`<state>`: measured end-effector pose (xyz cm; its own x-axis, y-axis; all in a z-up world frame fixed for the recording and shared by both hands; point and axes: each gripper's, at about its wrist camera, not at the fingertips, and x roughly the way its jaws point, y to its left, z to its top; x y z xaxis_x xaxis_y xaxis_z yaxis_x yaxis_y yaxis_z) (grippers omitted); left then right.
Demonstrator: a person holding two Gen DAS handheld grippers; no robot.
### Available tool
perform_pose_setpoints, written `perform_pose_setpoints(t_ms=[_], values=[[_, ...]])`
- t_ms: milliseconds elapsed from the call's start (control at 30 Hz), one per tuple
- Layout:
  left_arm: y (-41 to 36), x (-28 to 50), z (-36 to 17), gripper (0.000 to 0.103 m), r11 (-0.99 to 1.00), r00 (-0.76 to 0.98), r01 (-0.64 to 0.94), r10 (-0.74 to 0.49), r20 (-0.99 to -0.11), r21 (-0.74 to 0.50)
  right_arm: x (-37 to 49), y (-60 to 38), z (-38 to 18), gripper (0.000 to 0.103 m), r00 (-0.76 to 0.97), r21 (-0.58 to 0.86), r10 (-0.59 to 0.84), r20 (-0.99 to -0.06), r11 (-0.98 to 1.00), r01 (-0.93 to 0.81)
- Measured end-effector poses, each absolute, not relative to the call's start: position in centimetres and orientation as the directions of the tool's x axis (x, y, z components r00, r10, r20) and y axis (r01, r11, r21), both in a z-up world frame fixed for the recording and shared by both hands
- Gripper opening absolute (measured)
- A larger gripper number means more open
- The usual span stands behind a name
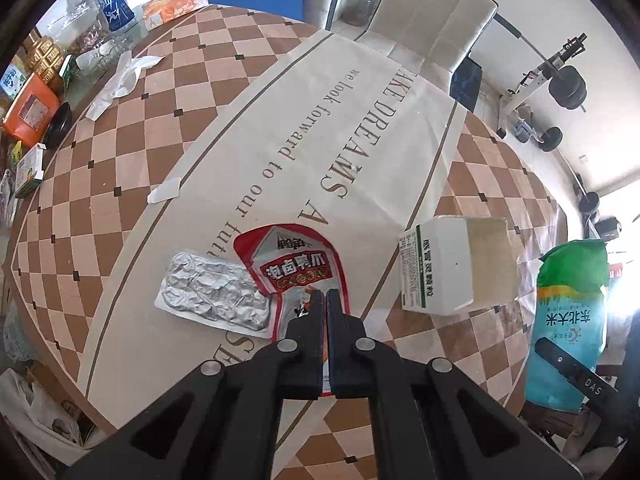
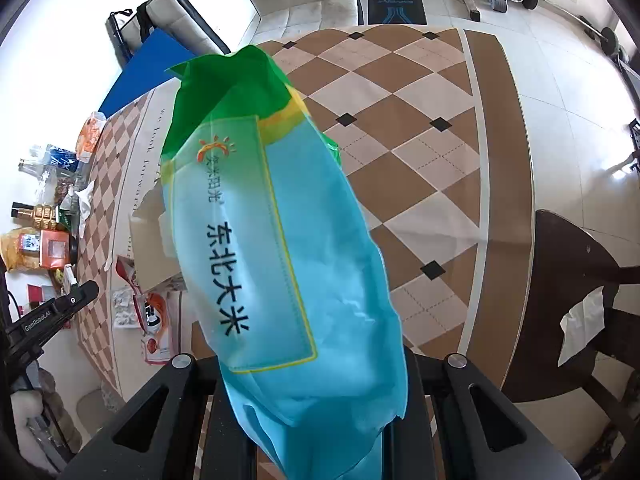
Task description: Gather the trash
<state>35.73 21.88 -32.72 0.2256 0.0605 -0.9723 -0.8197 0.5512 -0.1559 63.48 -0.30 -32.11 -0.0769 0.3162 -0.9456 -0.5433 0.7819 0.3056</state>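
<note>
My left gripper is shut on the near edge of a red snack wrapper that lies on the cream table runner. A crumpled silver foil blister pack lies just left of the wrapper, touching it. A white carton stands to the right. My right gripper is shut on a blue and green rice bag, which hides its fingertips; the bag also shows in the left wrist view. The wrapper and blister pack show at the left of the right wrist view.
The table has a brown checkered top. Torn white paper and a small scrap lie on it. Bottles, boxes and snack bags crowd the far left edge. A white chair stands beyond; a dark chair holds a tissue.
</note>
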Motion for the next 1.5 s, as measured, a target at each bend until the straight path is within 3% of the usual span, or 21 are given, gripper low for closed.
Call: perform_pose_setpoints(t_ms=[100,267,333,433,533,600,633,767,833,1067,1133,1267,1300,1500], values=[[22.3,37.1,-36.2,0.006,0.512,0.203,-0.838,-0.031,-0.979,-0.19,62.4,-1.5,-31.4,0.019,-0.078,0.313,0.325,-0.942,0.777,-0.547],[21.7,37.1,-42.0,0.032,0.494,0.106,-0.853,-0.152,-0.983,-0.168,61.1,-2.1,-31.7,0.019,-0.083,0.311,0.319,-0.944,0.779,-0.545],[21.5,37.3,-42.3,0.056,0.497,0.109,-0.853,-0.131,-0.985,-0.16,61.1,-1.9,-32.1,0.019,-0.089,0.309,0.313,-0.946,0.781,-0.543],[21.1,38.4,-42.6,0.081,0.489,0.122,-0.854,-0.147,-0.982,-0.18,61.0,-2.1,-32.5,0.019,-0.09,0.3,0.302,-0.949,0.781,-0.547],[20.7,40.1,-43.2,0.089,0.487,0.057,-0.866,-0.132,-0.99,-0.115,61.4,-1.9,-32.8,0.019,-0.091,0.294,0.293,-0.952,0.784,-0.547],[20.2,41.0,-43.2,0.086,0.494,0.034,-0.867,-0.081,-0.996,-0.07,61.7,-1.7,-33.0,0.019,-0.09,0.29,0.289,-0.953,0.787,-0.545],[20.0,41.5,-42.9,0.074,0.521,0.031,-0.852,-0.039,-0.999,-0.047,61.9,-1.6,-33.2,0.019,-0.092,0.289,0.287,-0.954,0.789,-0.542],[19.2,42.8,-42.3,0.059,0.593,0.014,-0.805,0.019,-1.0,0.0,62.1,-1.2,-33.4,0.019,-0.089,0.284,0.283,-0.955,0.791,-0.542],[19.0,43.0,-41.6,0.043,0.61,0.022,-0.792,0.04,-0.999,0.007,62.2,-1.1,-33.5,0.019,-0.085,0.282,0.282,-0.955,0.789,-0.545],[18.5,41.4,-40.7,0.035,0.605,0.055,-0.795,0.021,-0.998,-0.032,62.3,-1.1,-33.5,0.019,-0.089,0.293,0.292,-0.952,0.79,-0.538],[18.2,40.8,-39.9,0.012,0.611,0.085,-0.79,0.015,-0.996,-0.058,62.1,-1.3,-33.2,0.019,-0.087,0.296,0.297,-0.951,0.788,-0.539],[17.0,39.5,-38.8,0.009,0.613,0.138,-0.782,-0.011,-0.99,-0.115,61.6,-1.9,-32.4,0.019,-0.081,0.303,0.31,-0.947,0.78,-0.547],[16.7,39.3,-38.8,0.002,0.617,0.136,-0.779,-0.013,-0.991,-0.115,61.4,-2.1,-32.2,0.019,-0.079,0.301,0.311,-0.947,0.779,-0.551],[17.3,38.6,-41.4,0.003,0.554,0.141,-0.812,-0.12,-0.983,-0.185,60.1,-3.2,-32.5,0.019,-0.089,0.311,0.314,-0.945,0.787,-0.532]])
